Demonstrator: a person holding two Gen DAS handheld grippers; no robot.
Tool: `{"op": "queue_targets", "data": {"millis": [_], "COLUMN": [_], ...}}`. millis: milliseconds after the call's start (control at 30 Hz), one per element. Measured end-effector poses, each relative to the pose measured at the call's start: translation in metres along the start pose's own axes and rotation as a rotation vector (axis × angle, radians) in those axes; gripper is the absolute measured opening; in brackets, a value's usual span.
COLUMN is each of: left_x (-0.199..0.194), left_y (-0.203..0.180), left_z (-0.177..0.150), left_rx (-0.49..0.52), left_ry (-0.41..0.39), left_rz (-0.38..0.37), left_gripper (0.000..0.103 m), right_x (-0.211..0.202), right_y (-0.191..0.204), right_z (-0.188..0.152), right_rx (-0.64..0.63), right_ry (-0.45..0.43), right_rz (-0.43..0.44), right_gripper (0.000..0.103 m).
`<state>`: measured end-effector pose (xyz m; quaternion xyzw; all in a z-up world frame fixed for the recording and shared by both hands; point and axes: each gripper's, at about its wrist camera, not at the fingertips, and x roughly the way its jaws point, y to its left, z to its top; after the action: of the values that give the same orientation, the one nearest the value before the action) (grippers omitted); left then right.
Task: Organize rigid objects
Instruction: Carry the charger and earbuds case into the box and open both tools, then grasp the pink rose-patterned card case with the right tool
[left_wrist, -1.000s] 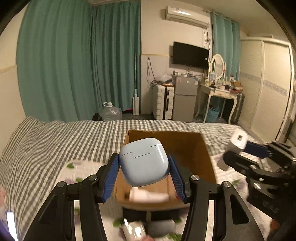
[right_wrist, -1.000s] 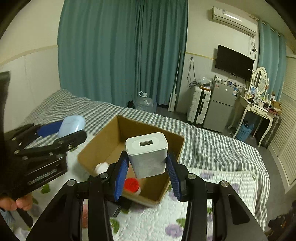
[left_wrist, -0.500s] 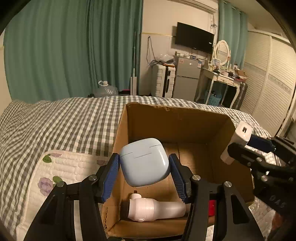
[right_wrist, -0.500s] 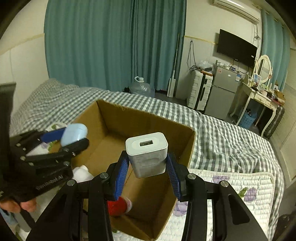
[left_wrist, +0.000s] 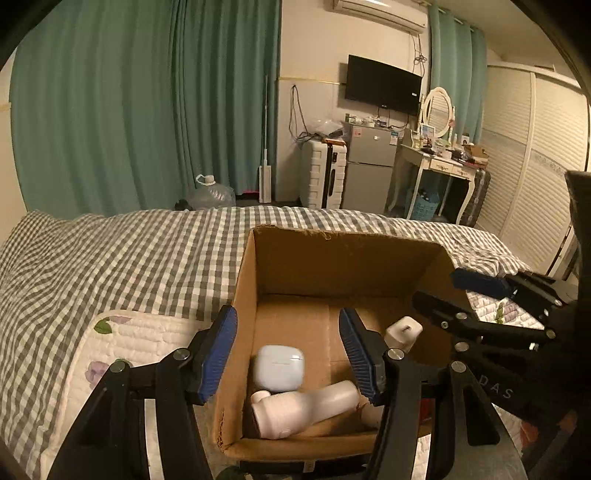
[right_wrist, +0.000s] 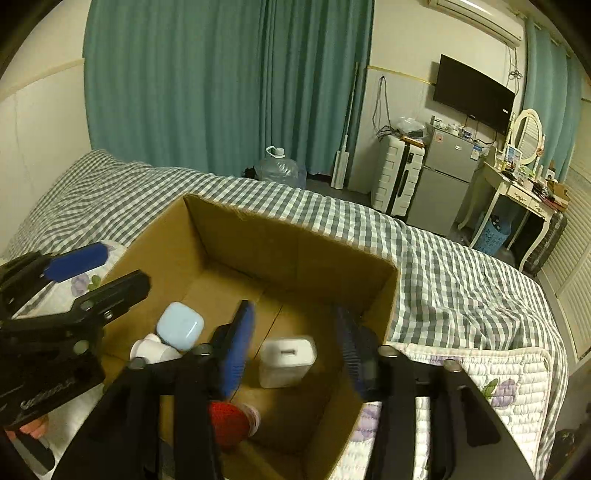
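An open cardboard box (left_wrist: 332, 254) (right_wrist: 288, 240) sits on the bed. Inside lie a light blue earbud case (left_wrist: 279, 367) (right_wrist: 180, 325), a white USB charger (left_wrist: 402, 332) (right_wrist: 287, 361), a white bottle (left_wrist: 306, 408) (right_wrist: 153, 352) and a red-capped item (right_wrist: 231, 421). My left gripper (left_wrist: 290, 356) is open and empty just above the earbud case. My right gripper (right_wrist: 295, 350) is open and empty above the charger. Each gripper also shows in the other's view: the right one (left_wrist: 491, 310) and the left one (right_wrist: 81, 280).
The box rests on a white floral quilted pad (left_wrist: 122, 339) (right_wrist: 491, 369) over a grey checked bedspread (left_wrist: 129, 254). Beyond the bed stand a water jug (left_wrist: 212, 194), a suitcase (left_wrist: 325, 179), a small fridge (left_wrist: 369, 177) and a dressing table (left_wrist: 439, 162).
Both grippers opened over the box. The blue earbud case dropped from the left gripper and the white charger dropped from the right gripper; both now lie on the box floor.
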<state>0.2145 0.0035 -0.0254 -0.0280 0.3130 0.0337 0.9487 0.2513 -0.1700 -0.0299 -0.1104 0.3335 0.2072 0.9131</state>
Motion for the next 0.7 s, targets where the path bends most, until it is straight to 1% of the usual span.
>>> {"op": "queue_targets", "data": {"millis": [33, 133, 200, 267, 400, 433, 533, 700], "left_x": [-0.001, -0.009, -0.019, -0.029, -0.057, -0.066, -0.086, -0.106], "left_y": [0.000, 0.003, 0.005, 0.007, 0.007, 0.008, 0.014, 0.024], "left_z": [-0.001, -0.004, -0.008, -0.012, -0.023, -0.028, -0.047, -0.084], "left_rx": [0.002, -0.004, -0.012, -0.019, -0.011, -0.011, -0.006, -0.010], "left_ry": [-0.001, -0.003, -0.005, -0.007, -0.023, -0.032, -0.038, -0.010], "left_rz": [0.002, 0.006, -0.009, -0.007, 0.004, 0.019, 0.051, 0.071], "left_gripper": [0.060, 0.060, 0.060, 0.060, 0.062, 0.063, 0.063, 0.063], "right_x": [-0.003, -0.015, -0.029, -0.048, -0.085, -0.090, -0.108, -0.122], "right_y": [-0.001, -0.007, -0.009, -0.009, -0.002, 0.000, 0.009, 0.032], "right_z": [-0.001, -0.002, -0.005, -0.013, -0.031, -0.035, -0.052, -0.090], "right_rx": [0.010, 0.028, 0.039, 0.043, 0.039, 0.040, 0.039, 0.029], "right_ry": [-0.012, -0.033, -0.059, -0.082, -0.117, -0.120, -0.114, -0.074], "right_rz": [0.000, -0.003, -0.011, -0.011, -0.007, -0.004, 0.011, 0.049], "right_gripper": [0.074, 0.075, 0.076, 0.080, 0.080, 0.081, 0.081, 0.081]}}
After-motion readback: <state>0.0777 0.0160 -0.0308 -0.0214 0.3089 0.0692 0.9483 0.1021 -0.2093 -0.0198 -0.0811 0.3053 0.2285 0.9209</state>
